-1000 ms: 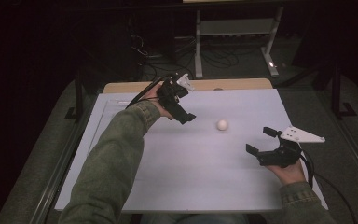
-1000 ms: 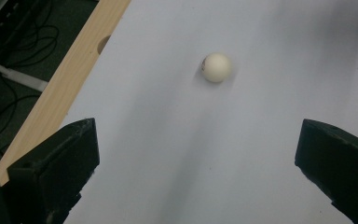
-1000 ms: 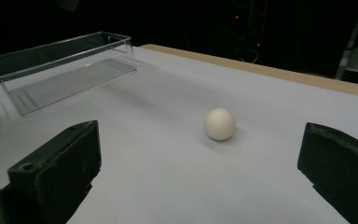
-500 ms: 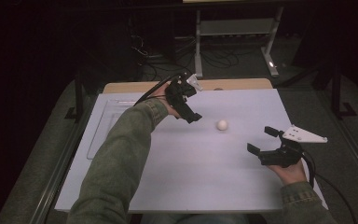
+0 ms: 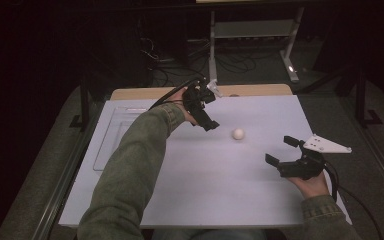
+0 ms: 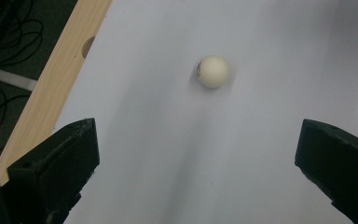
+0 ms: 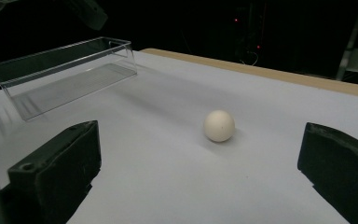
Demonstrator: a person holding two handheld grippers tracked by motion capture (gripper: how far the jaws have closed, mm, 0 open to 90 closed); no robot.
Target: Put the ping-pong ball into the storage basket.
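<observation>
- Small off-white round ball (image 5: 238,133), smooth and plastic-looking: lying free on the white table sheet (image 5: 220,190), a little toward 1 o'clock from the sheet's middle in the high view; nothing is touching it. A faint dark mark is showing on its side in the left gripper view (image 6: 213,72).
- Left gripper (image 5: 206,120), black, two-jaw: hovering at about 9 o'clock of the ball, near but apart; jaws are standing wide apart and holding nothing, the ball sitting ahead of them at 12 o'clock in its own view.
- Right gripper (image 5: 280,152), black with a grey three-cornered plate: waiting at about 4 o'clock of the ball, farther off; jaws are likewise spread and empty, facing the ball (image 7: 219,125).
- Clear plastic rectangular tray (image 5: 115,135): sitting empty at the sheet's 9 o'clock edge, well apart from the ball; seen beyond it at 10 o'clock in the right gripper view (image 7: 65,70).
- Progress, as judged: the work is only beginning. The approach appears under way; closing on the ball, lifting it and, probably, carrying it to the tray are all remaining.
</observation>
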